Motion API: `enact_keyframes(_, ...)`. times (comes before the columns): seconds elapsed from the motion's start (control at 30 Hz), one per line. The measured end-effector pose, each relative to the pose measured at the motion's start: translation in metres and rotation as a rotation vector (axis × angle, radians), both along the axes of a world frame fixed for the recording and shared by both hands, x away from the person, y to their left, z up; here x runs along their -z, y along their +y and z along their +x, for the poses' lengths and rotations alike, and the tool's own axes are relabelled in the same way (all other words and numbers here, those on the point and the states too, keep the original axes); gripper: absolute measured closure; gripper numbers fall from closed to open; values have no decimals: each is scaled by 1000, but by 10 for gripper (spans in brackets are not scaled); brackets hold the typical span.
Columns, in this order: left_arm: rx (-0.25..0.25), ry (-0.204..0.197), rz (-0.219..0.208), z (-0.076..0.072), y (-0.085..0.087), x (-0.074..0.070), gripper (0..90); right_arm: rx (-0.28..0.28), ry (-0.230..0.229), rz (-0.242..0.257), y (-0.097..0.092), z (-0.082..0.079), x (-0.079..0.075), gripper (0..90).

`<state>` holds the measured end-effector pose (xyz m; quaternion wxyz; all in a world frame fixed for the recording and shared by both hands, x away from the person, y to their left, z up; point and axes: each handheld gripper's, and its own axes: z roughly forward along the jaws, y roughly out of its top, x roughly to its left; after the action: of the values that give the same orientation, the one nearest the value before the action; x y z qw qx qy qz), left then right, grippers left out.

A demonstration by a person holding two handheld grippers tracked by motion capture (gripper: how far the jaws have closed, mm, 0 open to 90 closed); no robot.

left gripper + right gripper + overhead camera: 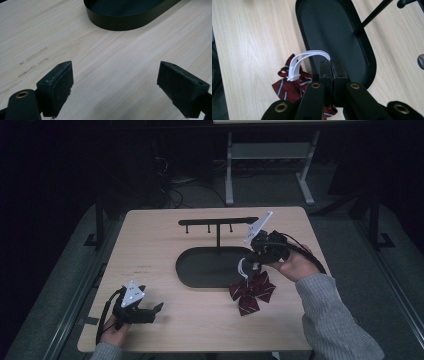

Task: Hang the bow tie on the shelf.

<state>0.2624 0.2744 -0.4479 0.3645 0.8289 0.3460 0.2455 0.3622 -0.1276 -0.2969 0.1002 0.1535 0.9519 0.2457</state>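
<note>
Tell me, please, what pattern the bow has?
The bow is dark red with pale stripes, clearest in the right gripper view.

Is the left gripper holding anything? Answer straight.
No: the left gripper has its jaws wide apart over bare table, with nothing between them.

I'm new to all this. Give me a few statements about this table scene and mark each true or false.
1. The right tongs are shut on the white elastic loop of the red striped bow tie. True.
2. The left tongs grip the bow tie. False: they stand open over bare table.
3. The bow tie hangs on the black hook stand. False: it is beside the stand's oval tray, at the table.
4. The stand's post rises from the oval tray. True.
</note>
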Motion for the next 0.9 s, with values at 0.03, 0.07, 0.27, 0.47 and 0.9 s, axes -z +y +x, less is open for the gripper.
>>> enact_keyframes(0.03,1,0,0,0,0,0,133,-1,3,0,1,1,0,885)
enact_keyframes(0.07,2,-2,4,0,0,0,133,-3,0,-1,1,2,0,885)
enact_keyframes(0.27,2,0,4,0,0,0,133,-6,7,0,3,6,-3,885)
enact_keyframes(0.47,1,1,4,0,1,0,133,-9,9,6,7,11,-7,884)
enact_keyframes(0.9,-1,0,-3,0,0,-1,133,-5,5,-3,15,29,-22,885)
